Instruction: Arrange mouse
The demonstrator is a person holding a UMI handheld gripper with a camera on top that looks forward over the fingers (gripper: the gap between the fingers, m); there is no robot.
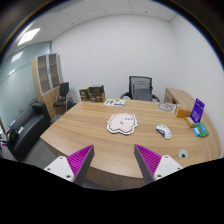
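A wooden table [90, 135] is seen beyond the gripper [116, 163], whose two purple pads [78, 160] are spread apart with nothing between them. A white mouse pad [121, 124] lies mid-table, and a white mouse [164, 131] is set apart to its right. A black office chair [142, 89] is placed behind the table, near a wooden cabinet [46, 73].

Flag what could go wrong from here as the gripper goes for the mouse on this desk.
1. The gripper, fingers open, hangs well back from the small white computer mouse, which lies off to the right of the fingers: a straight approach would likely miss it.
2. The white cloud-shaped mouse mat is loose on the wooden desk and may slide if bumped.
3. A small teal box sits beyond the mouse; overshooting could knock it.
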